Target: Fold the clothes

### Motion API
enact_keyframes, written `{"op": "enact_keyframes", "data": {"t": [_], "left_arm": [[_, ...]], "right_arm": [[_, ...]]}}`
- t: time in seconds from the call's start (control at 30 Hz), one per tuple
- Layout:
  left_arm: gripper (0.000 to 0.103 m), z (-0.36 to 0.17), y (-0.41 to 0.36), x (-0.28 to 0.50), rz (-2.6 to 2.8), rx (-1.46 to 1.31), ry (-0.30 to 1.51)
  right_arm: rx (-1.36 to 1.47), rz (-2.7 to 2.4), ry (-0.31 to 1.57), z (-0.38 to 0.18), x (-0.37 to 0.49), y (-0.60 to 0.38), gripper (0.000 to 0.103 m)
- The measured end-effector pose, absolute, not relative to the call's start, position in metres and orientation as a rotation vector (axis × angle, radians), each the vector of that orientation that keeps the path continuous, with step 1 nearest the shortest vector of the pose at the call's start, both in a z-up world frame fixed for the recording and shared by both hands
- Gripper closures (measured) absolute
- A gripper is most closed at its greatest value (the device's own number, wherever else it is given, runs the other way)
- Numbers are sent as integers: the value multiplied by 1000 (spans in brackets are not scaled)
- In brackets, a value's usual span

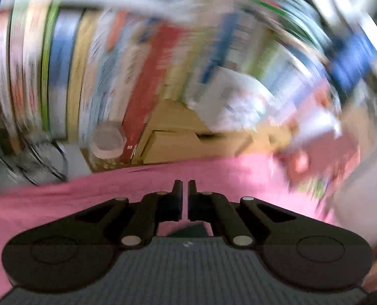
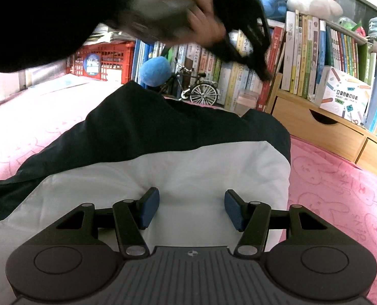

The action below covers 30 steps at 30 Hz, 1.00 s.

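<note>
White box [image 2: 344, 103] reads "POCKET LABEL"; right tool [image 2: 192, 209] gapes over garment [image 2: 163, 172], left tool [image 1: 184, 198] closed, empty.

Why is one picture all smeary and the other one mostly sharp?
Left wrist view: the books streak with motion blur, only the left gripper, jaws shut, is crisp. Right wrist view: the bookshelf and the dark and white garment are sharp, the right gripper stands open, and only the hand up top is blurred; edges curve from the fisheye lens.

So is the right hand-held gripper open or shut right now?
Open: the right hand-held gripper has its blue pads standing apart over the white garment, nothing between them.
</note>
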State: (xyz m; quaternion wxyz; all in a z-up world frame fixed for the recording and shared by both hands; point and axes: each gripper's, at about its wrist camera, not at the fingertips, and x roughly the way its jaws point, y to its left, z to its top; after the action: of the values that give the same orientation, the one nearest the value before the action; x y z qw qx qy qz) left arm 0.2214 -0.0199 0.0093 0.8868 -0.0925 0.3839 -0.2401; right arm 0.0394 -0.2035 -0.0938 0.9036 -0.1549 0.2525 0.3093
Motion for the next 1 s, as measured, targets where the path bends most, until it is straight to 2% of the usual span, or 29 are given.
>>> {"op": "enact_keyframes", "data": {"t": [0.1,0.27,0.37,0.47,0.57,0.63,0.77,0.87,1.0], "left_arm": [[98,15,-31,151,-506,10,774],[96,-32,-28,80,-359,68,917],[99,-66,-18,80,-267,113,909],[101,-77,-18,98,-212,174,843],[100,-86,-16,119,-151,216,798],[101,-92,-9,131,-99,215,813],[100,-65,15,121,-42,142,792],[99,-30,20,74,-105,114,721],[95,-33,-2,1,-208,88,784]], "right_arm": [[-315,642,525,-93,42,-204,45],[-308,647,528,-93,41,-204,45],[-306,651,528,-92,40,-204,45],[-303,653,550,-85,38,-207,44],[-296,648,615,-67,34,-216,34],[-294,664,658,-59,25,-225,34],[-401,745,745,-57,-12,-244,33],[-401,769,821,-52,-29,-256,36],[-352,769,893,-43,-41,-266,38]]}}
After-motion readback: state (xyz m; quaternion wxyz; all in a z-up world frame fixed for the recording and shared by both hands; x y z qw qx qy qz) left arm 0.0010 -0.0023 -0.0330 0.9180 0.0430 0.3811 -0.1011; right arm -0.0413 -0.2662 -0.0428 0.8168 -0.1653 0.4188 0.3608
